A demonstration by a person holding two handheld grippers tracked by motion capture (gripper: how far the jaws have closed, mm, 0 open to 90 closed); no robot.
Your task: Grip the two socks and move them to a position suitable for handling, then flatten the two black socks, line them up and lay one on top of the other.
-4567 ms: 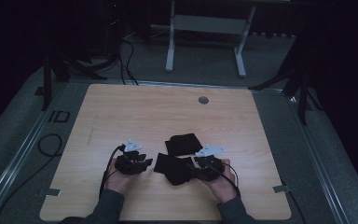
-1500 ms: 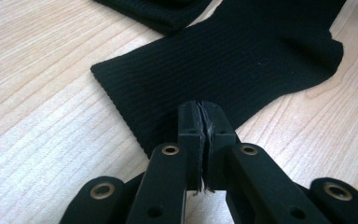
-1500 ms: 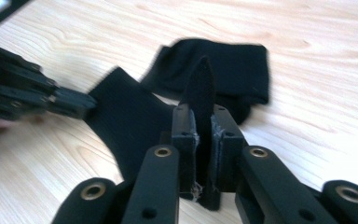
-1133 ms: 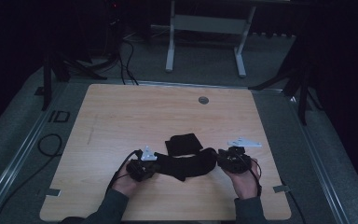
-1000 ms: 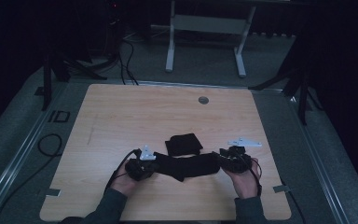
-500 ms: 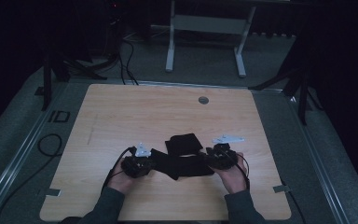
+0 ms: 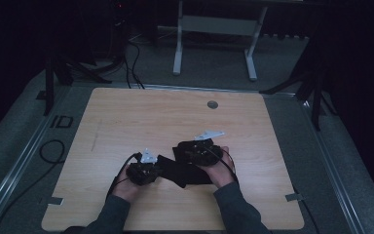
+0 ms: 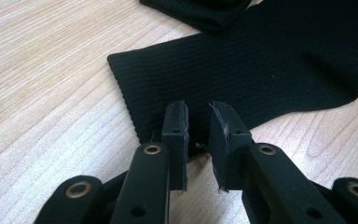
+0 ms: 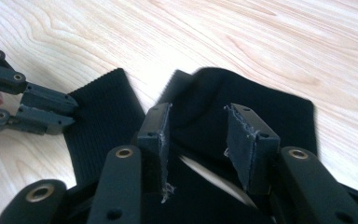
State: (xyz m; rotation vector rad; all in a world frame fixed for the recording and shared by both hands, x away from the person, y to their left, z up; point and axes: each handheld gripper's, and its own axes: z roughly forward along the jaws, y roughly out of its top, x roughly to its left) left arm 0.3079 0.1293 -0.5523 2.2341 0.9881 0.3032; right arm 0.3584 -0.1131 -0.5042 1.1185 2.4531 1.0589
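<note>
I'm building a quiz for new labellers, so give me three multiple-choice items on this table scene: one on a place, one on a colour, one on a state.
1. Where on the table is the small round grey insert?
A. Near the far edge, beyond both hands
B. Between the two hands
C. At the near left corner

2. What colour is the ribbed sock?
A. White
B. Black
C. Red

3. How do the left tool's jaws stand?
A. Pressed flat together
B. Clamped on a cable
C. Apart, with a gap between the pads

Answers:
1 A: the high view shows the insert well beyond the hands, close to the far edge.
2 B: the sock is black against the pale wood.
3 C: the left tool has just been opening its jaws. A clear gap shows between the pads, right at the sock's cuff edge.
</note>
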